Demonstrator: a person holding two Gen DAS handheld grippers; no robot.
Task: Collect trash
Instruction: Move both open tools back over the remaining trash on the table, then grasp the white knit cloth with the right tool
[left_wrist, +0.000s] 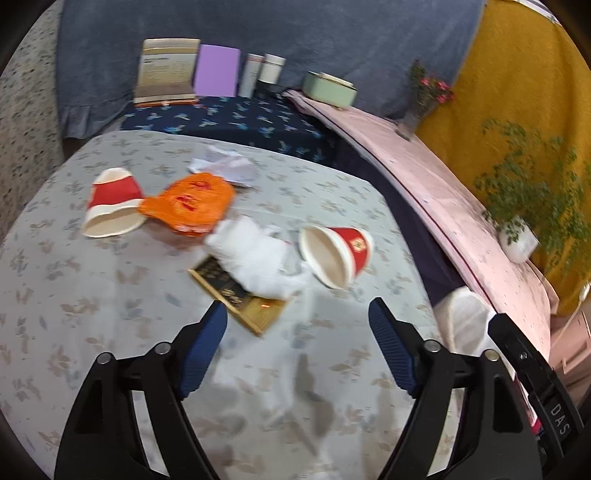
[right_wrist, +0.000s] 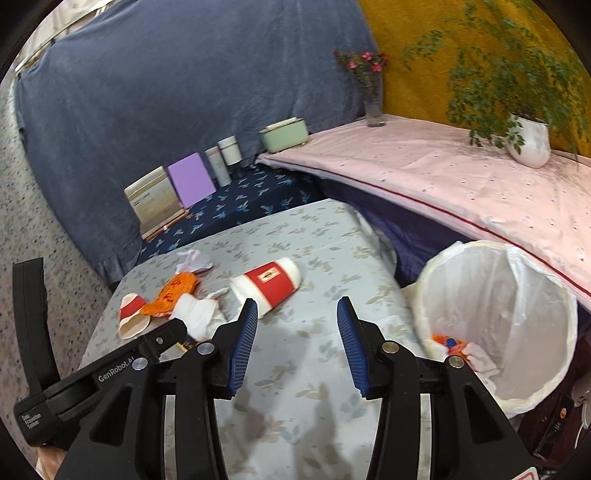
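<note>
Trash lies on the floral grey tablecloth (left_wrist: 74, 295). A red-and-white paper cup (left_wrist: 336, 254) lies on its side near the right edge; it also shows in the right wrist view (right_wrist: 267, 286). A second cup (left_wrist: 112, 205) lies at the left, touching an orange wrapper (left_wrist: 192, 203). Crumpled white tissue (left_wrist: 255, 258) covers part of a gold-and-black box (left_wrist: 240, 299). More crumpled paper (left_wrist: 225, 166) lies behind. My left gripper (left_wrist: 297, 314) is open and empty, above the table just short of the box. My right gripper (right_wrist: 295, 308) is open and empty, near the cup. A white-lined bin (right_wrist: 495, 325) stands right of the table with some trash inside.
Behind the table a dark blue shelf holds a booklet (left_wrist: 166, 70), a purple card (left_wrist: 216, 70), two canisters (left_wrist: 271, 68) and a green box (left_wrist: 328, 88). A pink-covered ledge (right_wrist: 461, 184) at the right carries a flower vase (right_wrist: 373, 99) and a potted plant (right_wrist: 530, 140).
</note>
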